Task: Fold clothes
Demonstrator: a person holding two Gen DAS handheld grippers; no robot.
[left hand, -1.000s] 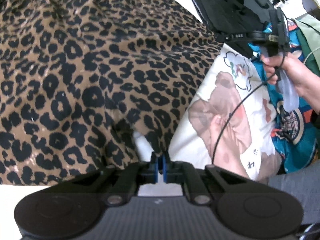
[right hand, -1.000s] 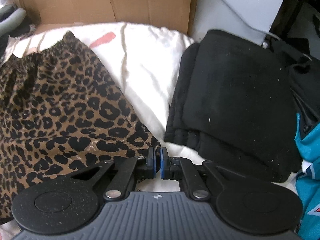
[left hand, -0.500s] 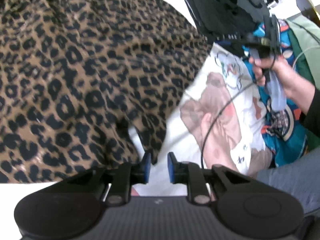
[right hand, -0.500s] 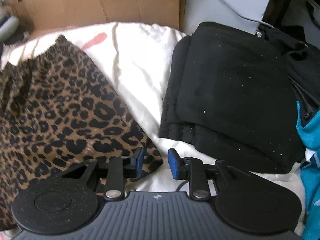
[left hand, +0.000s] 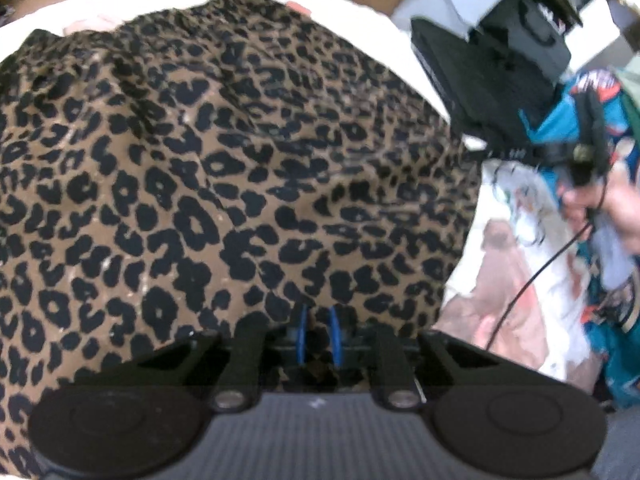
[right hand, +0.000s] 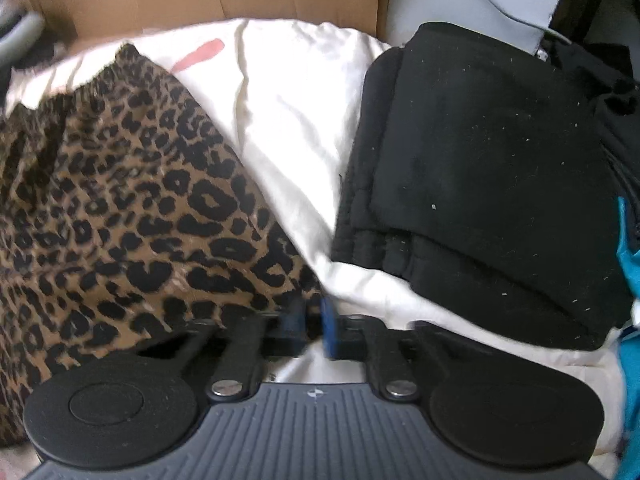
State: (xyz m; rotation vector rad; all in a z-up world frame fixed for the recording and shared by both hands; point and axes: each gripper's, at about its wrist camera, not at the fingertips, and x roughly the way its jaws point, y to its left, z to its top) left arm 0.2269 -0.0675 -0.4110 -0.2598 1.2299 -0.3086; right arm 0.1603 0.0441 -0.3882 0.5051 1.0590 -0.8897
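Lying flat: leopard-print garment [left hand: 224, 168]; folded black clothes [right hand: 480, 176] just beside. Both grippers' fingers slightly parted, left gripper [left hand: 319, 334], right gripper [right hand: 314, 328].

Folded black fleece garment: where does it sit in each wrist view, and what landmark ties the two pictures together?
Left wrist view: folded black fleece garment, small, upper right, beyond the cloth's far right edge.
Right wrist view: same garment, large, filling the right half on the white bedding.
Shared landmark: the brown leopard-print cloth, lying left of it in both.
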